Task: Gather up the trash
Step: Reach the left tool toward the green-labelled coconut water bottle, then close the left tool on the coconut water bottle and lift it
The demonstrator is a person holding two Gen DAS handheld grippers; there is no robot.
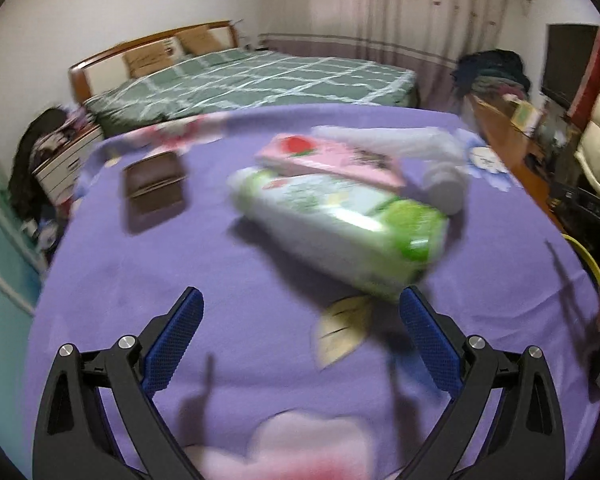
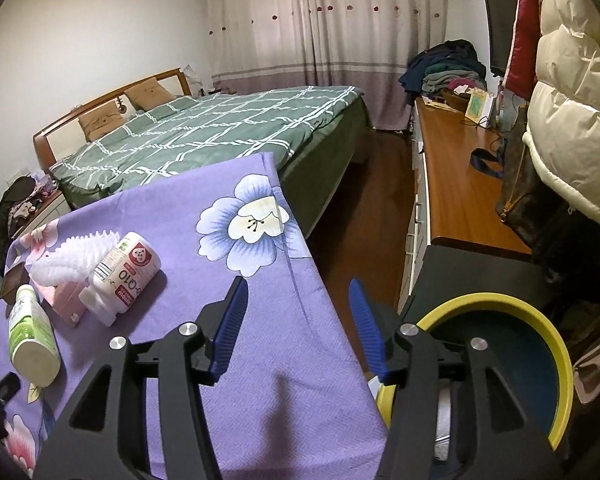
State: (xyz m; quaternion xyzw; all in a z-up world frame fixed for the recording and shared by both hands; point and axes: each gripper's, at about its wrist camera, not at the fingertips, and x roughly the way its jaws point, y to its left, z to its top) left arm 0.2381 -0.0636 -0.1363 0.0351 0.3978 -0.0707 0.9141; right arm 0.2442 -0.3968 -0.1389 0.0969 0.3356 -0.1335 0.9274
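Dim indoor light, from above; soft finger shadows fall on the purple floral tablecloth (image 2: 240, 380). Left wrist view motion-blurred, green-and-white plastic bottle (image 1: 340, 220) on that cloth smeared. Right wrist view sharp. Fisheye bending, dark corners around the cloth.

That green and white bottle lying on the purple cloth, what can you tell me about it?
The green and white bottle looks like plastic, with a wrapped label and a flat pale base. It lies on its side on the purple cloth, neck towards the pink box, which lies against it. Nothing grips it.
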